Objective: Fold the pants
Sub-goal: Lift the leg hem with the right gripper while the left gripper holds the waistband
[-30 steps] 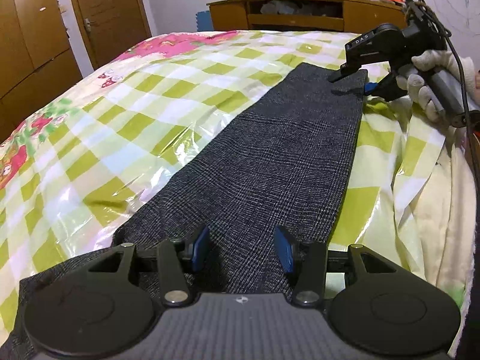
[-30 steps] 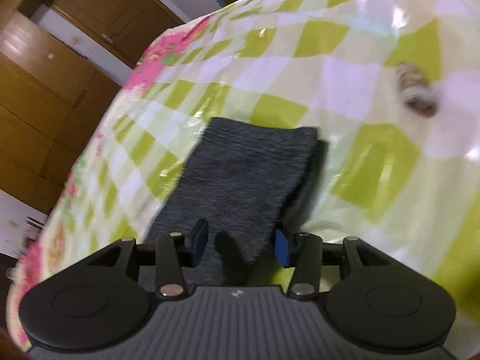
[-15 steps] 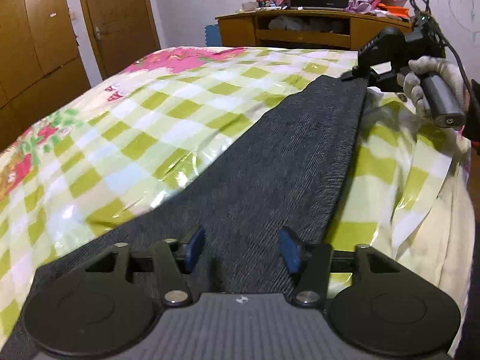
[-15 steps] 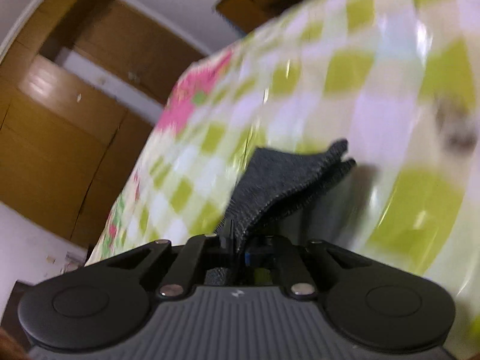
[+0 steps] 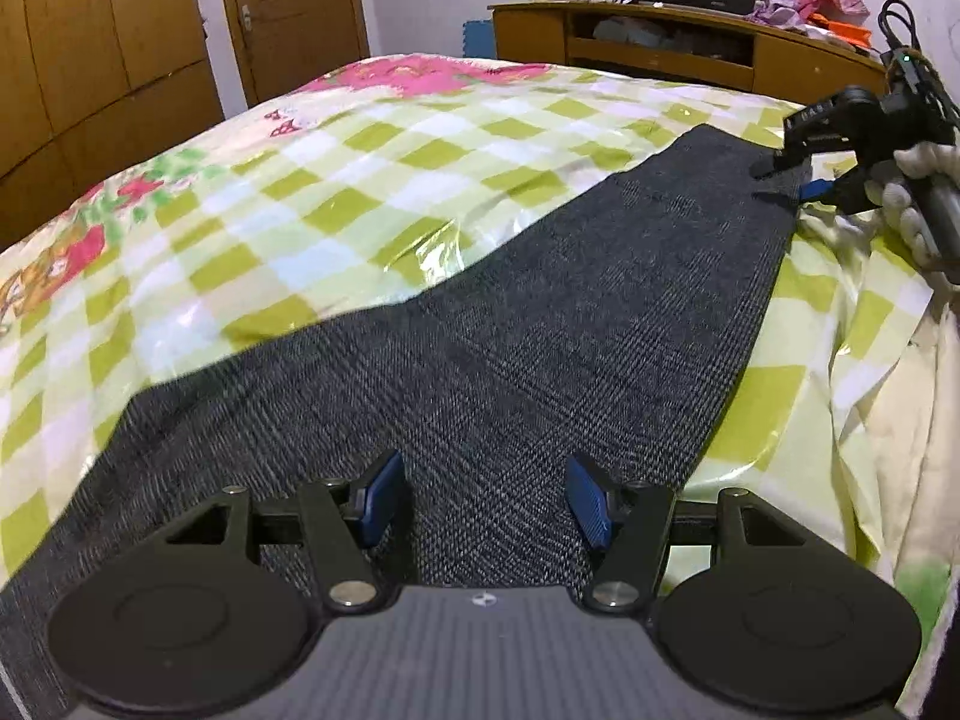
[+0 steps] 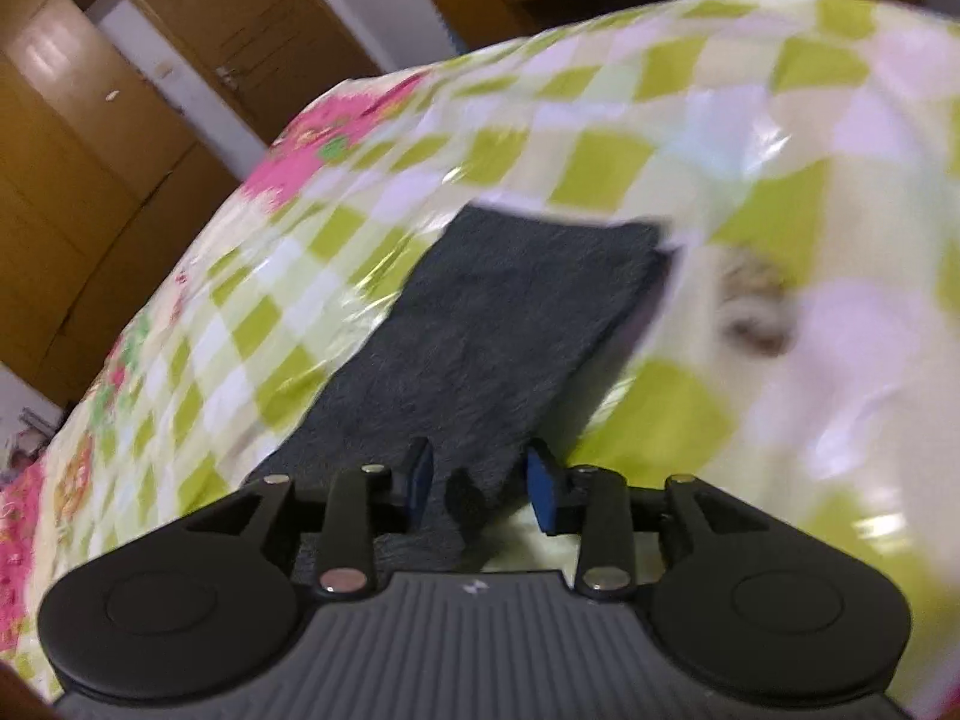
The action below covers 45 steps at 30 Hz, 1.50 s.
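Note:
Dark grey woven pants lie flat along the bed, legs stacked, running away from me toward the far right. My left gripper is open, just above the wide near part of the pants. My right gripper is open over the leg end, with cloth between its jaws but not clamped. In the left wrist view the right gripper sits at the far cuff edge, held by a white-gloved hand.
The bed carries a glossy green-and-white checked cover with pink flower prints. Its right edge drops off near cream bedding. A wooden cabinet stands beyond the bed and wooden wardrobe doors stand at the left.
My right gripper was shut on the lifted cuff half a second ago; it has opened and the cuff lies flat again. My left gripper stayed open and shifted slightly over the pants.

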{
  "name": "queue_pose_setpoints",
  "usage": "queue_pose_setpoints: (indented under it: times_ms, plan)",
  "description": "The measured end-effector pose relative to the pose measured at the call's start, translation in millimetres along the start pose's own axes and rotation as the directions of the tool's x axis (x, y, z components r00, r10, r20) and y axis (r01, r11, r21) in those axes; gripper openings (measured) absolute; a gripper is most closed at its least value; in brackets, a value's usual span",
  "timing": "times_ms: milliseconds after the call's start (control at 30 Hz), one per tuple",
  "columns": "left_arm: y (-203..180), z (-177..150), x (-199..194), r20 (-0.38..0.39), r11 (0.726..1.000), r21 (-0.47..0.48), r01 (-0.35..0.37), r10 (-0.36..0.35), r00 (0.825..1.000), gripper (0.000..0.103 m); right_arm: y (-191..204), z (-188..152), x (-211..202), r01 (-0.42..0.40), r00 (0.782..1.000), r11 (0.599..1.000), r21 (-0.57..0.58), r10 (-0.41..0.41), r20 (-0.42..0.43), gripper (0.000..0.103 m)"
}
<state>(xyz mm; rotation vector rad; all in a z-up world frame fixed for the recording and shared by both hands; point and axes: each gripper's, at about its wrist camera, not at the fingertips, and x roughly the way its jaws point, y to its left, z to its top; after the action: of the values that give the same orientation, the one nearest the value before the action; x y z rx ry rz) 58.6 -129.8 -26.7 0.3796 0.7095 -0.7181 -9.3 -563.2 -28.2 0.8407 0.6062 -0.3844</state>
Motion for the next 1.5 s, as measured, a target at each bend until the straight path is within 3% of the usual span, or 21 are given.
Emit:
queue_pose_setpoints:
  times_ms: [100, 200, 300, 633, 867, 967, 1033, 1067, 1133, 1200, 1233, 1267, 1333, 1367, 1433, 1500]
  plan:
    - [-5.1, 2.0, 6.4, -0.006, 1.0, 0.01, -0.007, 0.007, 1.0, 0.071, 3.6, -3.2, 3.0, 0.0, 1.0, 0.999, 0.034, -0.001, 0.013, 0.043]
    - [-13.1, 14.4, 1.2, 0.046, 1.0, 0.015, 0.02, -0.02, 0.999, 0.071, -2.7, 0.2, -0.8, -0.009, 1.0, 0.998, 0.056, 0.009, -0.004, 0.04]
    - [-26.7, 29.4, 4.1, 0.074, 0.998, 0.054, 0.037, -0.041, 0.996, 0.072, -15.7, 4.9, -7.4, -0.004, 0.999, 0.995, 0.098, 0.0, 0.045, 0.04]
    - [-49.3, 51.1, 37.3, 0.036, 0.993, 0.082, 0.086, -0.09, 0.995, 0.072, -32.3, 18.2, 11.6, -0.092, 0.994, 0.975, 0.204, 0.077, 0.084, 0.043]
    - [-53.7, 61.8, 47.6, 0.031, 0.993, 0.075, 0.096, -0.098, 0.995, 0.072, -19.9, 30.8, 42.8, -0.093, 0.996, 0.983, 0.157, 0.093, 0.01, 0.053]
    - [-55.9, 61.5, 52.3, 0.019, 0.991, 0.085, 0.107, -0.109, 0.994, 0.072, -23.5, 33.8, 34.7, -0.149, 0.989, 0.971, 0.187, 0.146, 0.029, 0.041]
    - [-56.4, 62.1, 57.1, 0.007, 0.991, 0.077, 0.108, -0.109, 0.994, 0.072, -29.5, 31.5, 30.4, -0.224, 0.974, 0.952, 0.21, 0.212, 0.076, 0.04]
    - [-56.3, 63.6, 57.7, 0.006, 0.992, 0.07, 0.109, -0.109, 0.994, 0.072, -32.9, 29.0, 34.3, -0.234, 0.972, 0.941, 0.244, 0.218, 0.088, 0.04]
    - [-56.9, 66.2, 56.1, 0.017, 0.992, 0.08, 0.095, -0.097, 0.995, 0.072, -32.4, 28.9, 52.9, -0.174, 0.985, 0.952, 0.251, 0.172, 0.028, 0.038]
    - [-57.4, 66.6, 53.8, 0.034, 0.994, 0.087, 0.072, -0.075, 0.997, 0.072, -28.5, 32.5, 57.2, -0.146, 0.989, 0.955, 0.257, 0.146, 0.021, 0.03]
    - [-56.4, 66.5, 54.0, 0.035, 0.994, 0.077, 0.081, -0.084, 0.996, 0.073, -26.5, 36.0, 53.6, -0.157, 0.988, 0.951, 0.266, 0.154, 0.033, 0.011]
    - [-55.9, 65.9, 56.0, 0.027, 0.993, 0.069, 0.091, -0.093, 0.995, 0.074, -24.9, 38.9, 47.7, -0.187, 0.982, 0.946, 0.264, 0.179, 0.057, 0.006]
    - [-56.9, 62.0, 63.7, 0.018, 0.994, 0.062, 0.093, -0.094, 0.995, 0.076, -18.4, 42.6, 33.6, -0.247, 0.967, 0.943, 0.224, 0.224, 0.122, 0.005]
    - [-57.6, 60.2, 68.1, 0.008, 0.994, 0.062, 0.091, -0.091, 0.996, 0.076, -12.6, 43.1, 33.9, -0.222, 0.971, 0.959, 0.177, 0.2, 0.13, 0.005]
    - [-55.4, 60.0, 64.4, 0.022, 0.994, 0.054, 0.092, -0.093, 0.995, 0.076, -6.8, 44.6, 47.8, -0.125, 0.992, 0.975, 0.183, 0.117, 0.051, 0.006]
    - [-50.6, 57.4, 54.0, 0.042, 0.995, 0.045, 0.091, -0.093, 0.995, 0.076, 6.0, 44.5, 35.1, -0.176, 0.982, 0.973, 0.151, 0.164, 0.089, 0.006]
